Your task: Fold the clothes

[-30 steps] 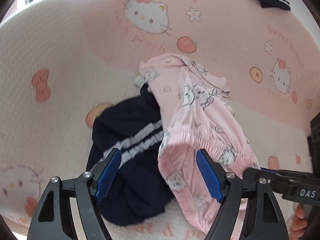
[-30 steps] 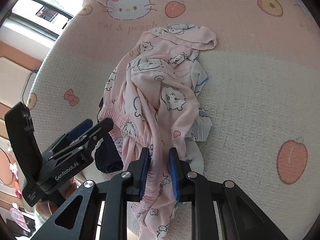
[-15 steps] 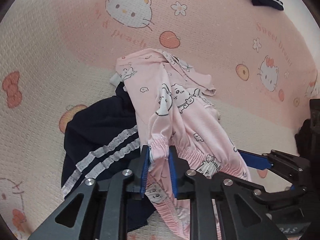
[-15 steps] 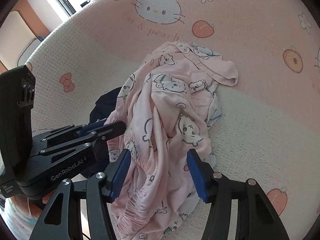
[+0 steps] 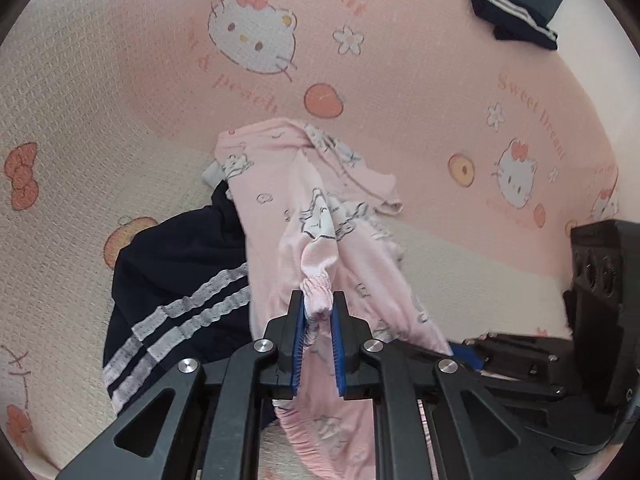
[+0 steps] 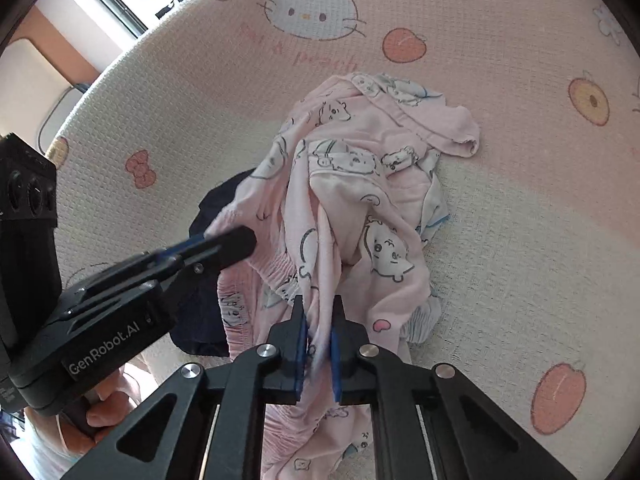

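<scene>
Right gripper (image 6: 318, 330) jaws reclosed on pink pajama pants (image 6: 360, 200); left gripper (image 5: 319, 320) clamps waistband.

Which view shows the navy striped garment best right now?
The left wrist view: the navy striped garment lies largely uncovered, both white stripes visible, beside the pink pajama pants. The right wrist view shows only dark slivers of it behind the pants and the left gripper.

Left tongs (image 5: 318, 312): from open to clamped on pajama (image 5: 320, 240) waistband.
Right tongs (image 6: 319, 328): released, then reclamped on pajama.
</scene>
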A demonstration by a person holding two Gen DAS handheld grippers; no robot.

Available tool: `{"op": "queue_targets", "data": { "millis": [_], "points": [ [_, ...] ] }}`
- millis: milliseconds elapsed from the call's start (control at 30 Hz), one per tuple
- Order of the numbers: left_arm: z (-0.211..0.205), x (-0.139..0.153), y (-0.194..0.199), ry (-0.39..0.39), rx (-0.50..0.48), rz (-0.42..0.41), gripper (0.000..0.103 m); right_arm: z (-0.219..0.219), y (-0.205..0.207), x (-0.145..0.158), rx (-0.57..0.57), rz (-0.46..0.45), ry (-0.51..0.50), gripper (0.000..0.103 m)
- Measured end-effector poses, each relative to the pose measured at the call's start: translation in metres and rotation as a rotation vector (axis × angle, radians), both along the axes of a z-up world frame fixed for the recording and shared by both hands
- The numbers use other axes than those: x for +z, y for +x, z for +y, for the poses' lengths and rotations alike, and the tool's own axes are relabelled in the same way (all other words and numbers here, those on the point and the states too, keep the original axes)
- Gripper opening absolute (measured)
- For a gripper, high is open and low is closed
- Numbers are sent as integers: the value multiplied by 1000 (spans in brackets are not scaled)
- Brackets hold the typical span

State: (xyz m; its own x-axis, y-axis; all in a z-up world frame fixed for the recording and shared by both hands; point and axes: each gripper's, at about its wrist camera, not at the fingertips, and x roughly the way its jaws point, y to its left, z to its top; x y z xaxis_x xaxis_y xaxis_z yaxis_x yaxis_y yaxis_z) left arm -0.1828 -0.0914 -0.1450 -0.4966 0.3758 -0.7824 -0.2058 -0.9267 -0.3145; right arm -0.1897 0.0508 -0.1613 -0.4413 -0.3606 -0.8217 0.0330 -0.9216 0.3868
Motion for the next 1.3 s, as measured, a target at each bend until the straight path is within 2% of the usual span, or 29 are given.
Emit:
{"op": "queue_targets", "data": {
  "millis": [233, 400, 433, 500, 567, 667, 833, 933, 1000, 1300],
  "points": [
    [14, 11, 4, 75, -34, -6, 9, 23, 10, 9, -52, -13, -50, 7],
    [21, 19, 6, 102, -57, -3, 9, 54, 7, 15, -136, -29, -258, 10],
    [22, 19, 7, 120, -65, -5, 9, 60, 7, 16, -153, -32, -300, 12],
    [23, 20, 9, 160, -74, -14, 9, 72, 6, 18, -185, -40, -379, 30],
    [28, 21, 11, 175, -94, -20, 9, 75, 0, 21, -183, -48, -422, 33],
    [38, 23, 16, 159, -128, -15, 9, 72, -2, 28, -170, -40, -426, 33],
    [47, 22, 22, 184, -158, -36, 9, 63, -5, 21, -151, -78, -419, 35],
    [51, 21, 25, 192, -177, -42, 9, 62, -4, 14, -157, -95, -429, 36],
    [52, 19, 28, 203, -188, -54, 9, 62, -4, 11, -166, -102, -436, 42],
    [68, 6, 41, 209, -217, -100, 9, 69, -1, -6, -222, -146, -457, 42]
  ]
}}
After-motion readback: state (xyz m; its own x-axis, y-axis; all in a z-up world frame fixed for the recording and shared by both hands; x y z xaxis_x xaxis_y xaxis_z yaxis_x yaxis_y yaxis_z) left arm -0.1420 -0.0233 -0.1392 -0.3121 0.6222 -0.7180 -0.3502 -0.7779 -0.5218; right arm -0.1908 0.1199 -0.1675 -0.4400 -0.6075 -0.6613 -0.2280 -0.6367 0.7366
